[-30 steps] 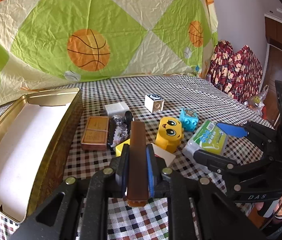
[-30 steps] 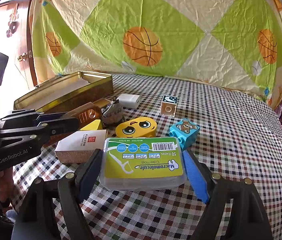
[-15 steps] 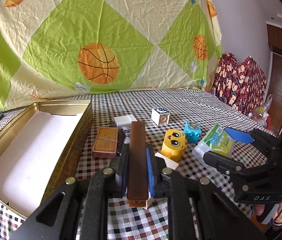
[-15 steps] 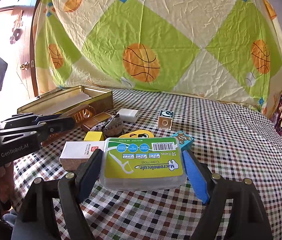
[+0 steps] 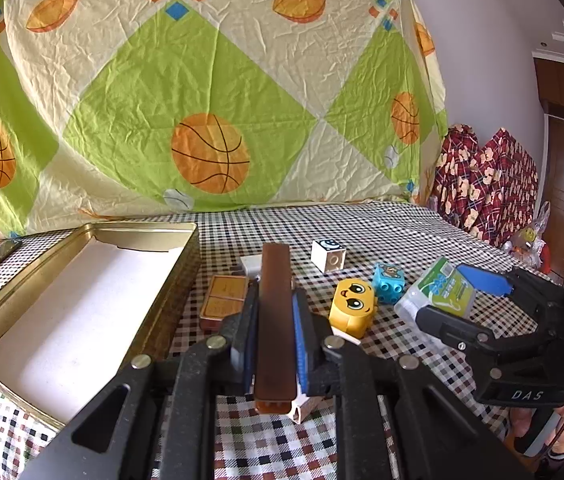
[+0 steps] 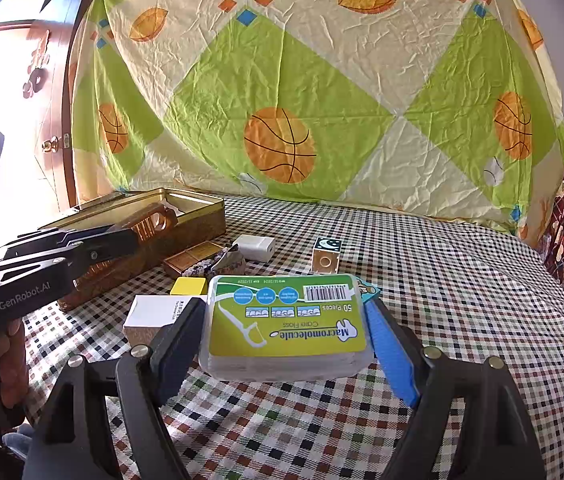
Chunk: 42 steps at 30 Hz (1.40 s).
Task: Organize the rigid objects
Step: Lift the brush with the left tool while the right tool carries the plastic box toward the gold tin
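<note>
Both loads now ride higher than a second ago, clear of the checked cloth. The left gripper [image 5: 276, 320] clamps a brown comb [image 5: 275, 320]; the gold tin [image 5: 154, 312] sits just to its left (likely the drop-off). The right gripper [image 6: 285, 332] squeezes the floss box [image 6: 285, 320], blocks beyond it.

**Where everything sits around my two grips**

My left gripper [image 5: 276, 320] clamps a long bar [image 5: 276, 312] at lower centre. The tin [image 5: 154, 276] lies at left, a flat case [image 5: 224, 300] just beside its wall. Right of my bar sit the face block [image 5: 351, 308], the small brick [image 5: 387, 283] and, behind them, the cube [image 5: 327, 254]. At far right my right gripper [image 6: 285, 332] squeezes the floss box [image 6: 285, 320].
</note>
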{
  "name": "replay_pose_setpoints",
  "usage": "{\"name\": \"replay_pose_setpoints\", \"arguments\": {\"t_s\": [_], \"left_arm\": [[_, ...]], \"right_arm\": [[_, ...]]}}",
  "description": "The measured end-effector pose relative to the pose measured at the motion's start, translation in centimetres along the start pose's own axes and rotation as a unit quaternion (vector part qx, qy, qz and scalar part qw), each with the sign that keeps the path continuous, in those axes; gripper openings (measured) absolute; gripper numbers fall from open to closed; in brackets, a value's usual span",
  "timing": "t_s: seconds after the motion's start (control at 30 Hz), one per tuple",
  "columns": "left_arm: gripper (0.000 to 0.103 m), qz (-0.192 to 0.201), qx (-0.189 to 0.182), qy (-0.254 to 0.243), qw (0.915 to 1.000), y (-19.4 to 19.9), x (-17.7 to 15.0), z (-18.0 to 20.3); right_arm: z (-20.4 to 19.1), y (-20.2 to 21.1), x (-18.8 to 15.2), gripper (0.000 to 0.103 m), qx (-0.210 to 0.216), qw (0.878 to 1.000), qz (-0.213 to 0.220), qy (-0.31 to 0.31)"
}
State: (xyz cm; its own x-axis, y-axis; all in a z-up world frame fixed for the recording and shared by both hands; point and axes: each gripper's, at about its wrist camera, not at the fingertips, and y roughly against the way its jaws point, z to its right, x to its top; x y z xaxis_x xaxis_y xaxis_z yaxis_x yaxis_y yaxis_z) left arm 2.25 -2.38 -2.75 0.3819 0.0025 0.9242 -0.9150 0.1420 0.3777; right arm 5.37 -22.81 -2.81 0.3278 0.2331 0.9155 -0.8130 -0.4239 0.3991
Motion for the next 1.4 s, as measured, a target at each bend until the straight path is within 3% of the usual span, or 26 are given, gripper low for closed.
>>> {"name": "replay_pose_setpoints", "arguments": {"t_s": [1.4], "left_arm": [[0.014,0.065,0.009,0.014,0.9977,2.5,-0.3,-0.3]], "right_arm": [[-0.7,2.8,-0.2,0.082,-0.034,0.996,0.086,0.006]]}}
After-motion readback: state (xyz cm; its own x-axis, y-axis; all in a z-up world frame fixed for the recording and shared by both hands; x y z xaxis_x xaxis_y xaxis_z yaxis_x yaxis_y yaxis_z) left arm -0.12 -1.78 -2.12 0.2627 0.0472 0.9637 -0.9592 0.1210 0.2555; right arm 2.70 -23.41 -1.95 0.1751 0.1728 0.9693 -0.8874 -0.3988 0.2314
